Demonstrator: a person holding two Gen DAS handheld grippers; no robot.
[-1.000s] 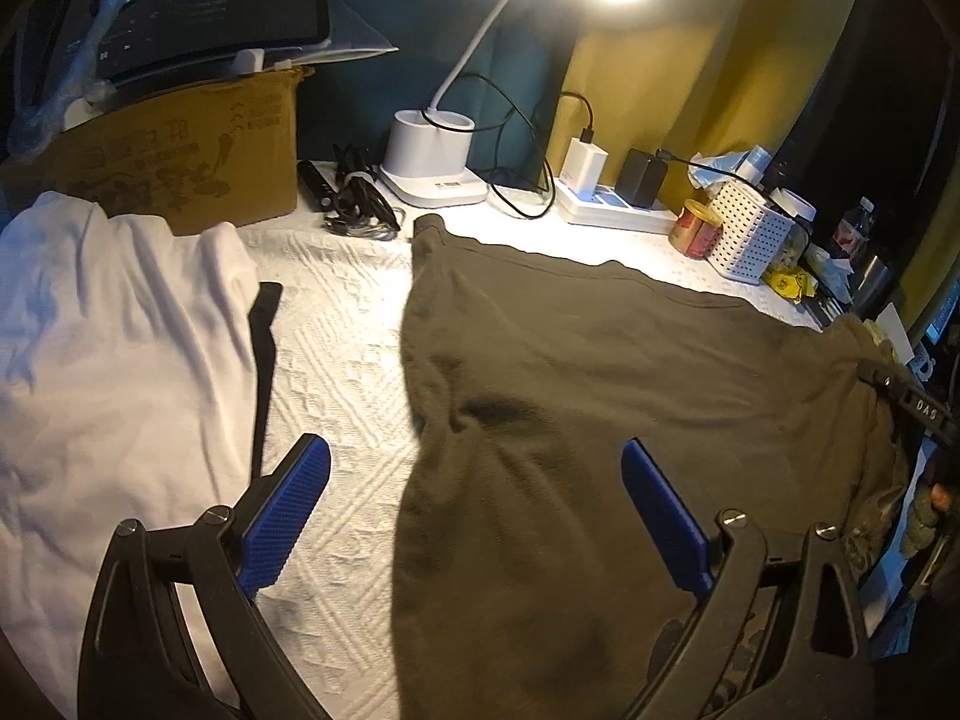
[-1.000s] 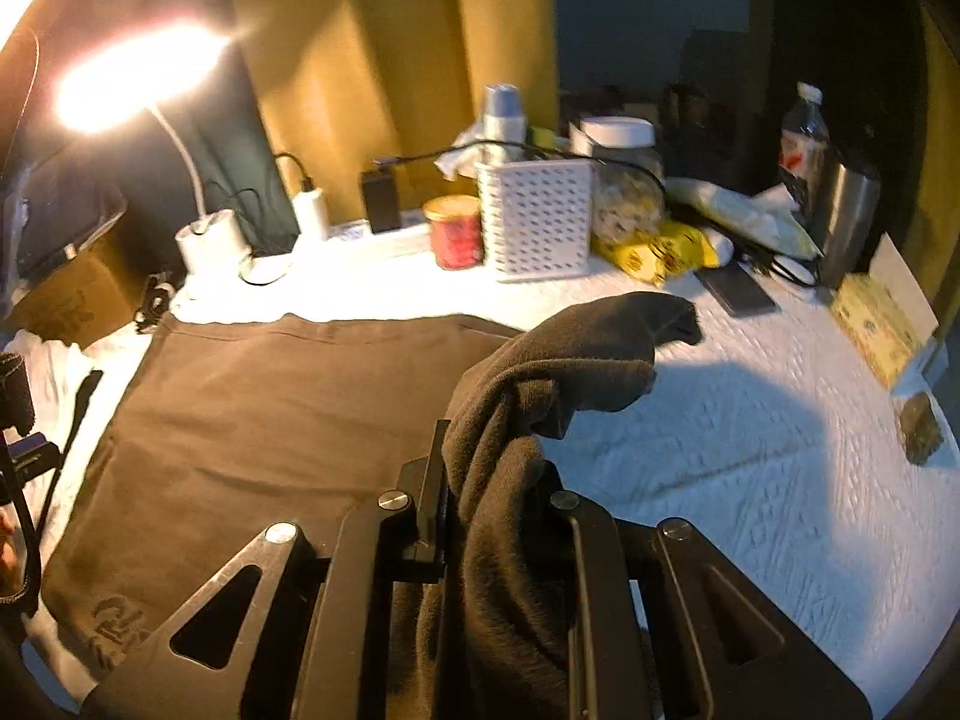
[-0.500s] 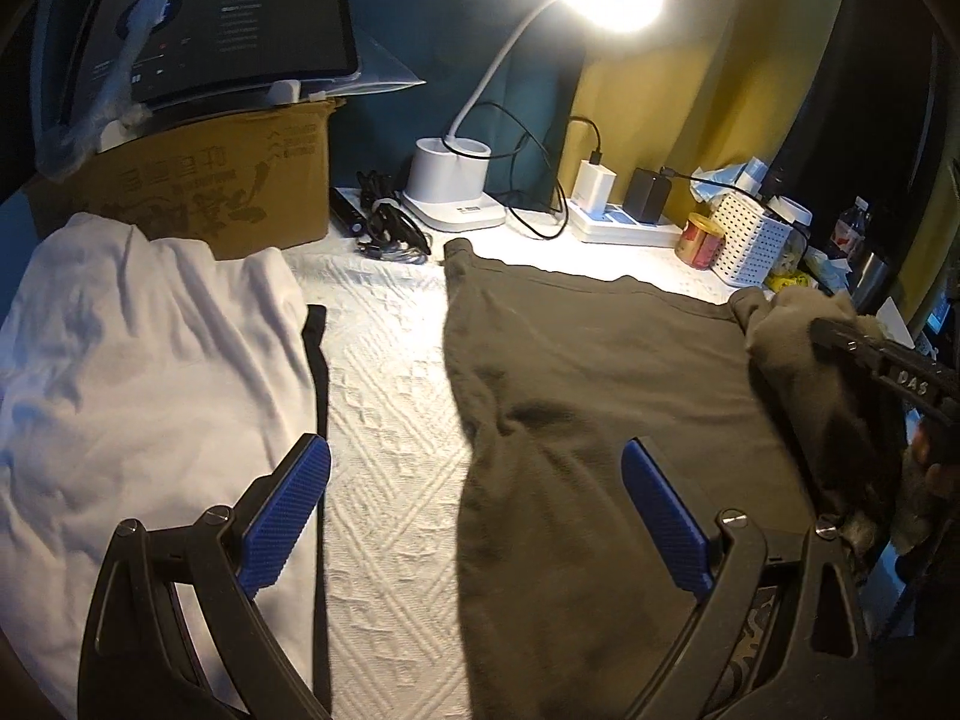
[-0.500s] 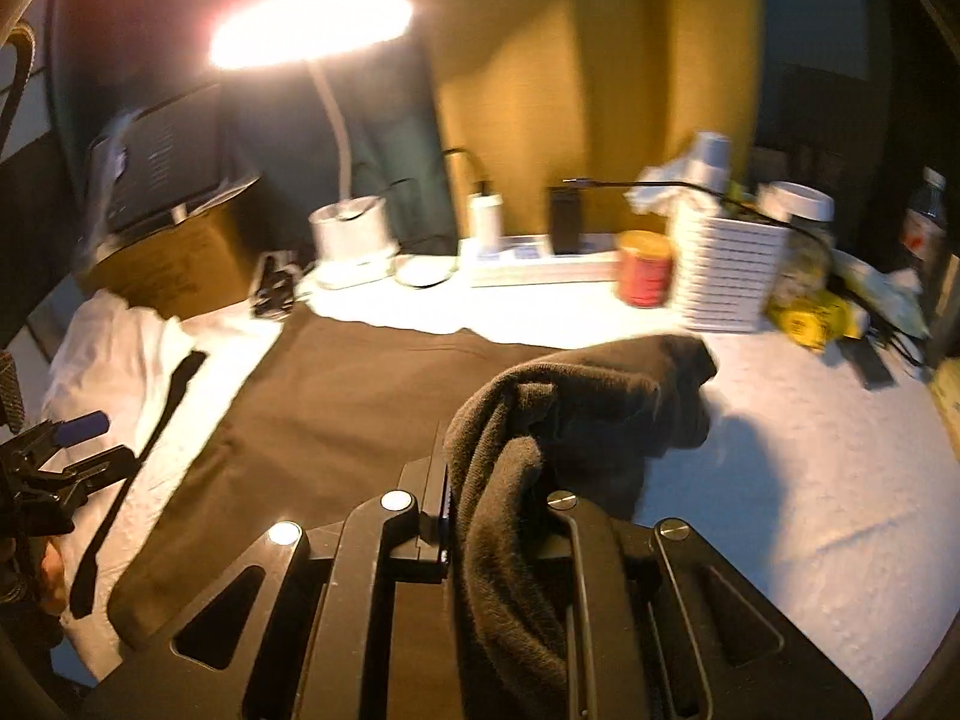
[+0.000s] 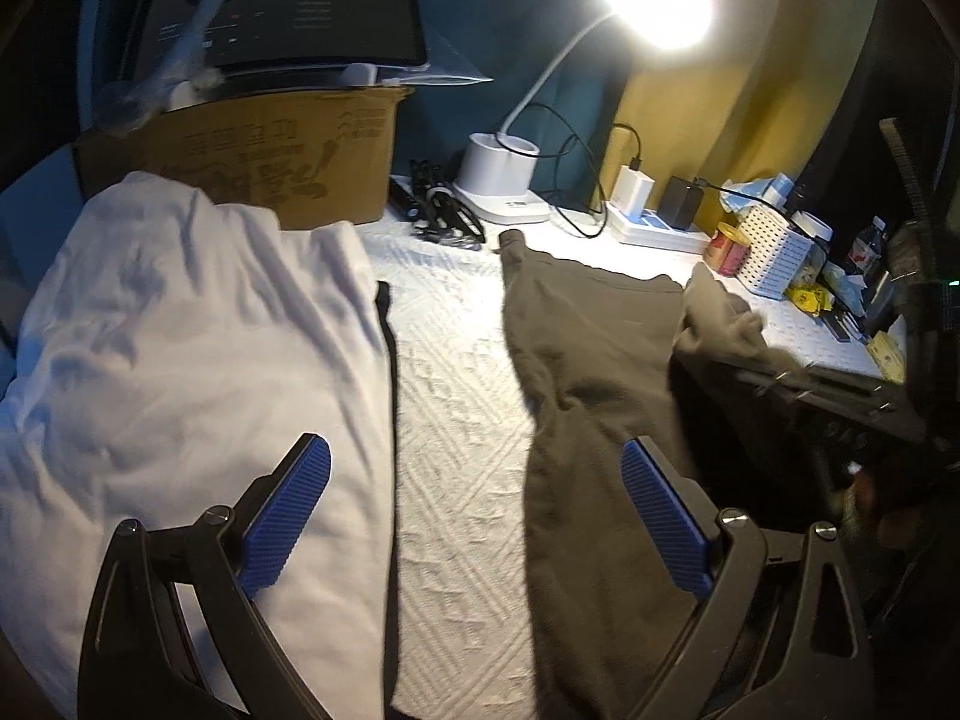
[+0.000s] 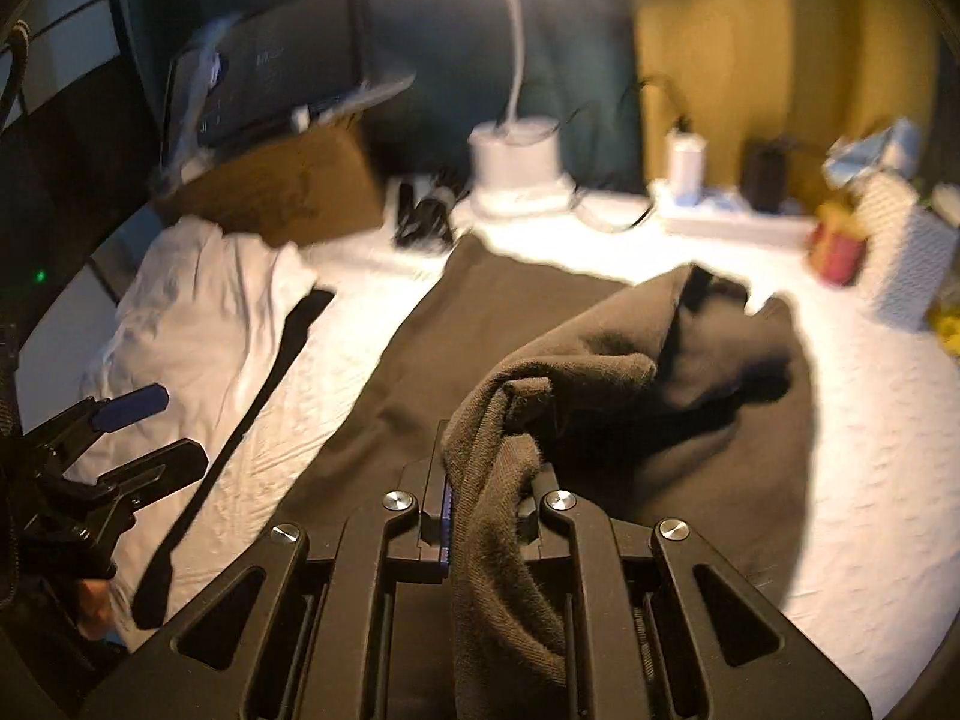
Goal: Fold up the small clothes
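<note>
A dark olive-brown garment [image 5: 576,360] lies on the white textured table cover [image 5: 456,396]. My right gripper [image 6: 489,504] is shut on the garment's right side [image 6: 600,384] and holds it bunched and lifted over the flat part. That gripper shows at the right in the left wrist view [image 5: 840,384]. My left gripper [image 5: 474,504] is open with blue pads, above the cover between the garment's left edge and a white garment [image 5: 180,360]. It also shows at the left in the right wrist view [image 6: 129,432].
A cardboard box [image 5: 264,162] with a dark device on top stands at the back left. A lit desk lamp [image 5: 504,192], cables, a power strip [image 5: 654,222], a red tin [image 5: 729,249] and a white basket [image 5: 777,252] line the back.
My right gripper has carried the garment's right side up and leftward over the flat part. My left gripper has shifted left, toward the white garment.
</note>
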